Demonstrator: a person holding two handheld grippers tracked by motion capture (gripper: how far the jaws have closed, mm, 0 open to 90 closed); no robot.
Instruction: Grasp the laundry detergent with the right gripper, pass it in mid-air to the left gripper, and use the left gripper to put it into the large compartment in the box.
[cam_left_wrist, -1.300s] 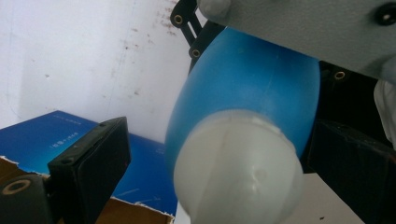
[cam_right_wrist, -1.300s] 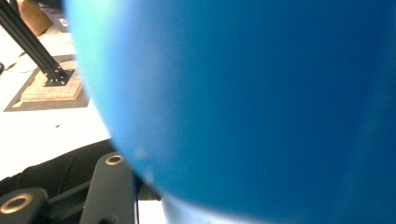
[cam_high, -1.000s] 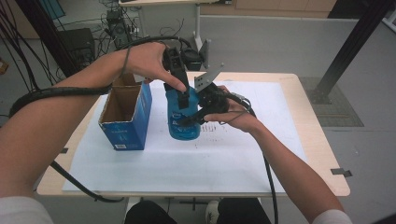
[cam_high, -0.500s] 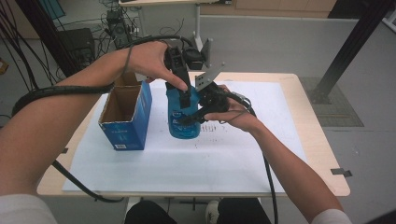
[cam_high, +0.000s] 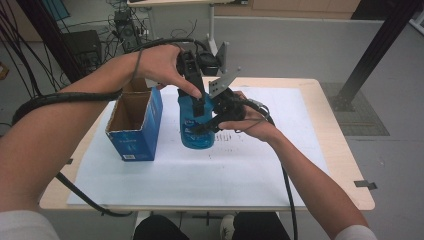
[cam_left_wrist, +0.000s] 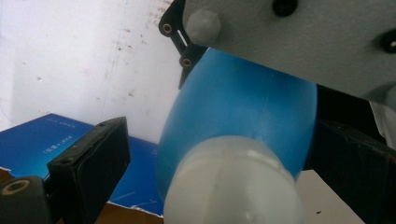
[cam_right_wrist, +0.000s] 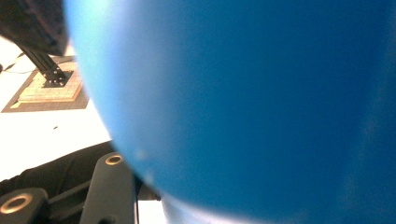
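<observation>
At the left of the high view an open blue box (cam_high: 135, 125) stands on the white sheet (cam_high: 200, 175) that covers the table (cam_high: 340, 150), its flaps up and its brown inside showing. Just to its right, near but apart from it, a blue bottle (cam_high: 192, 132) stands upright on the sheet. The left gripper (cam_high: 196, 100) comes down from above over the bottle's top, held by a hand that reaches in over the box. In the left gripper view its two black jaws stand apart on either side of the bottle's white cap (cam_left_wrist: 233, 186), the left one with clear space between it and the cap, the right one close beside the bottle's blue shoulder; whether that one touches cannot be told. The right gripper (cam_high: 212, 120) meets the bottle from the right side, at about the middle of its body, with the grey plate (cam_high: 222, 82) on its top tilted upward. In the right gripper view the blue wall of the bottle (cam_right_wrist: 243, 102) lies pressed close in front of the camera and hides most of the jaws, so whether they clamp it cannot be told.
</observation>
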